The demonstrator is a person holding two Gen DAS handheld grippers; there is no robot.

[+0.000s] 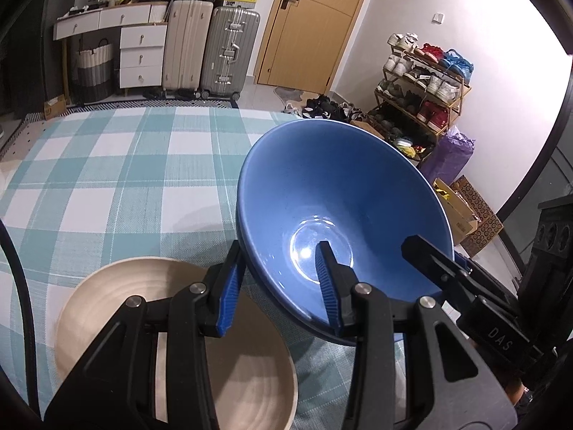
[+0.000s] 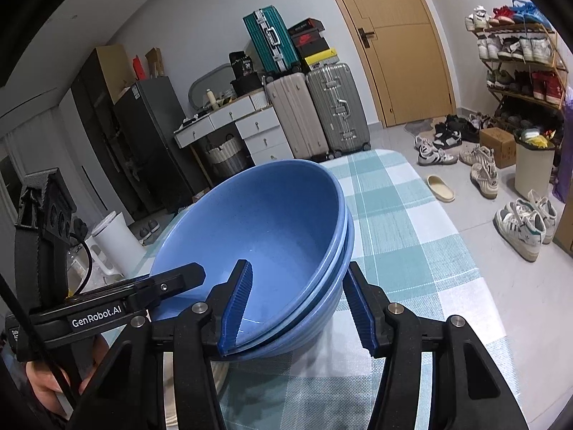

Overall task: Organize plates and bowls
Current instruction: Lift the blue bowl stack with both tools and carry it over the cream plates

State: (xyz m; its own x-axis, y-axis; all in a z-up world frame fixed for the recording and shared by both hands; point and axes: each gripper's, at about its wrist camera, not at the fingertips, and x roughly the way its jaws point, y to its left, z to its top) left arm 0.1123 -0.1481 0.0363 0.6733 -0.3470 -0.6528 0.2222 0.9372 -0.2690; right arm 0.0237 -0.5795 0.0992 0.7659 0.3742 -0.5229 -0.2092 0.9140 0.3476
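Note:
A stack of blue bowls [image 1: 340, 193] is held tilted above the checked tablecloth [image 1: 125, 179]. My left gripper [image 1: 283, 261] straddles its near rim, one finger inside and one outside, and seems shut on it. My right gripper [image 2: 297, 279] straddles the opposite rim of the blue bowls [image 2: 258, 222] with a gap to its outer finger, so its grip is unclear. A beige ridged plate [image 1: 250, 376] lies on the cloth below my left gripper. The right gripper also shows in the left wrist view [image 1: 447, 265].
The table edge [image 2: 447, 215] runs close on the right, with shoes and a slipper [image 2: 440, 188] on the floor beyond. Suitcases [image 1: 211, 46], white drawers [image 1: 139, 53] and a shoe rack [image 1: 422, 86] stand along the walls. A white bin [image 2: 114, 240] stands at the left.

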